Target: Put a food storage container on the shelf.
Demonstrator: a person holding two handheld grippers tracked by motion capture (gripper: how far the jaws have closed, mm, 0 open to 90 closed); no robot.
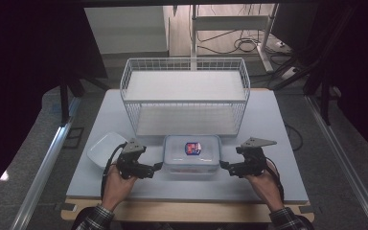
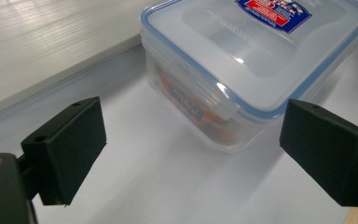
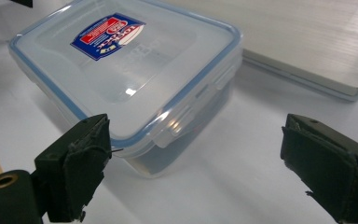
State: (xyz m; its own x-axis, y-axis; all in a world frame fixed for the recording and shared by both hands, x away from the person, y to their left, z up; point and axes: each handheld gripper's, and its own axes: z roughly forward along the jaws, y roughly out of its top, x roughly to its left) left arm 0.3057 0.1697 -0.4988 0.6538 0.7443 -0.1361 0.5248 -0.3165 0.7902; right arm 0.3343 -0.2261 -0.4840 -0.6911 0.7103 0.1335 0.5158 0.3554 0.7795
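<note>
High view shows the plastic box (image 1: 191, 154), lid clipped on, sitting on the table (image 1: 278, 143) just in front of the wire basket (image 1: 184, 93). Left of the box, the left gripper (image 1: 157, 167) is spread wide, grasping nothing. Right of the box, the right gripper (image 1: 224, 166) is likewise released. A white dish (image 1: 103, 148) lies farther left of the box.

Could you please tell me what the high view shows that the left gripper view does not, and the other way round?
High view alone: the white wire rack, a white dish, the person's hands and the right gripper, jaws open beside the box. Left gripper view alone: red and orange contents through the box's clear side wall. Both: the lidded plastic box with its blue and red label, the white tabletop, and the left gripper, jaws open, gripping nothing.
</note>
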